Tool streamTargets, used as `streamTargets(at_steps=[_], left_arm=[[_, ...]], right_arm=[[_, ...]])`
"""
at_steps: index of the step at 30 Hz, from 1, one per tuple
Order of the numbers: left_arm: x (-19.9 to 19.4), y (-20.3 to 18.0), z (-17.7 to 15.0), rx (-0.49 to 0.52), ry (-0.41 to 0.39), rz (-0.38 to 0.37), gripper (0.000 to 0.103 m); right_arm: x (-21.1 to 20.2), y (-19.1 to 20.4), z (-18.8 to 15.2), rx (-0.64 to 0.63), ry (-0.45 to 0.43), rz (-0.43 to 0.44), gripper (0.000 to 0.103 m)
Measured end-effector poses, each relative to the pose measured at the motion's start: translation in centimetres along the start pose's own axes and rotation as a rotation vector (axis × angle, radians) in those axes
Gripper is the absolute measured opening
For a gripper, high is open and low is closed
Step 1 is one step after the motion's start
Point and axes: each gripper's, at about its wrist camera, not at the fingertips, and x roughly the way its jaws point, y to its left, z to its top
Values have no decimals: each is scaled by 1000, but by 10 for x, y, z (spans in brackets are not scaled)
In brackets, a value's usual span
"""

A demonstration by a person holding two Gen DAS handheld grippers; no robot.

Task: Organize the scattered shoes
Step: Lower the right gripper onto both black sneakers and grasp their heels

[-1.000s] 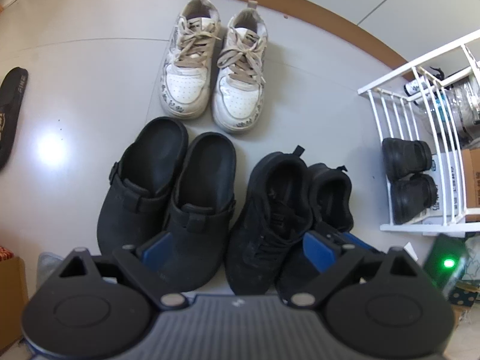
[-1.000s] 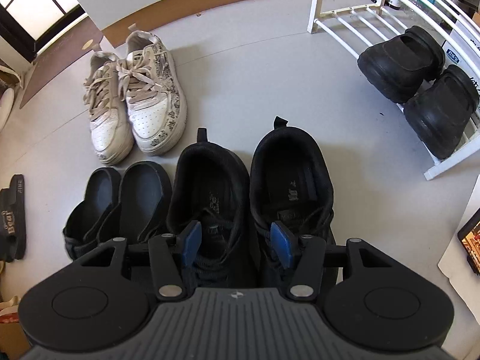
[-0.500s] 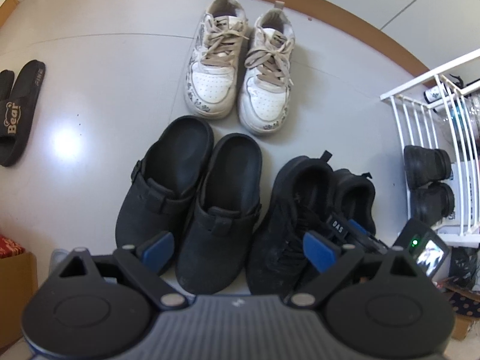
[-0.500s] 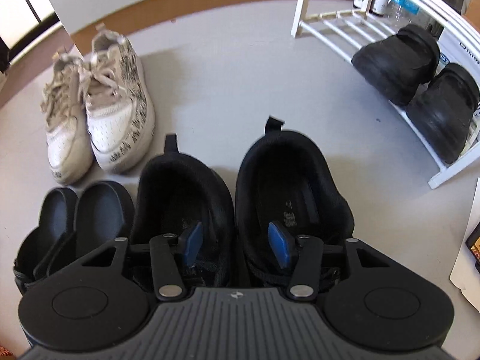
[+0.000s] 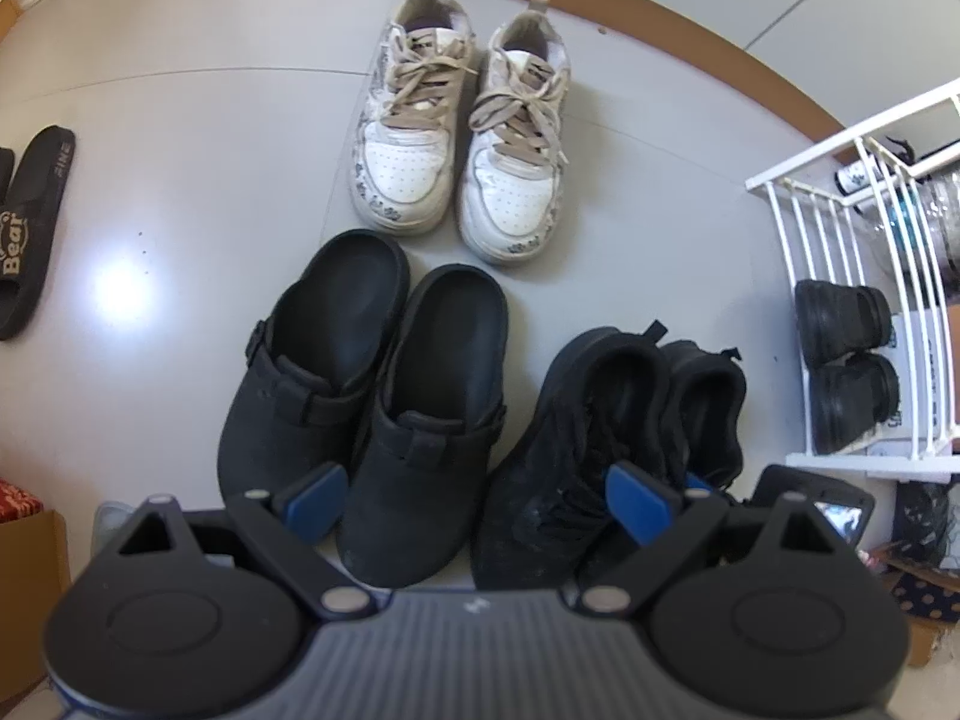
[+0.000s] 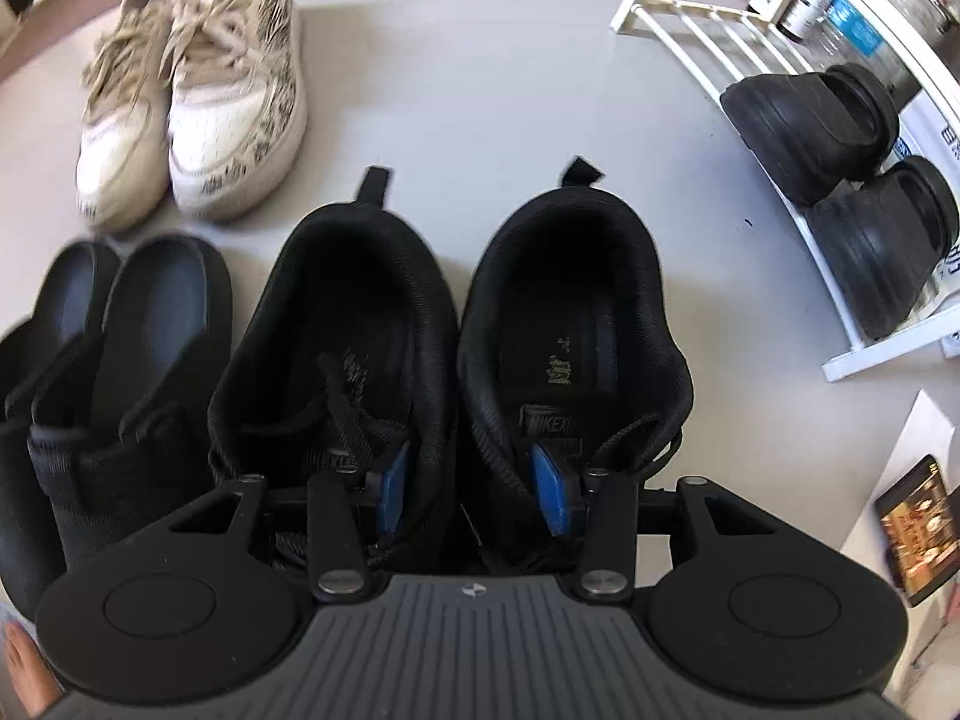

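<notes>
A pair of black sneakers (image 6: 456, 324) stands side by side on the grey floor, heels away from me. My right gripper (image 6: 471, 489) is lowered onto them, one blue pad inside each shoe, with the two inner collars between the pads. Its jaws are closing, and a gap still shows at the right pad. My left gripper (image 5: 477, 498) hangs open above the toes of the black clogs (image 5: 366, 396) and the sneakers (image 5: 606, 432), holding nothing. Behind the clogs stands a pair of white sneakers (image 5: 462, 144) with beige laces.
A white wire shoe rack (image 6: 708, 36) at the right holds a pair of black shoes (image 6: 840, 162) on its lowest shelf and bottles behind. Black slippers (image 5: 30, 228) lie at the far left. A cardboard box (image 5: 24, 576) sits at the lower left, a phone (image 6: 915, 516) at the lower right.
My right gripper has sunk down until its pads sit inside the two black sneakers, and the pads have drawn closer together. The left gripper has stayed open and almost still.
</notes>
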Motion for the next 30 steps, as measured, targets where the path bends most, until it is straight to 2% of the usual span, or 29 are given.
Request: streamTargets(at_steps=[8,10,12,14,20,26,28,30], left_arm=[[0,-1,-1,0,-3,2,95],[0,0,-1,1,-2,4,95],[-1,0,1,-4,-4,0,95],[-4,-1,1,0,-9,-7,95],[-14,-6,0,12,-32,-34,95],[-19,2,-1,-6,-41,-36,95],[-20,4,-1,-8,-43,-36,95],[-21,5,-1,-9,-42,-42,95]], right_arm=[[16,-4,-12,-3,28,15,50],[18,-2,-15,-34,19,8,44],[19,2,-17,-71,9,1,29],[16,7,-18,-109,1,-2,23],[11,13,-21,-241,-38,13,19],[7,13,-22,-328,-98,-16,20],[9,14,-18,-326,-81,-25,28],[10,16,-13,-319,-50,-28,41]])
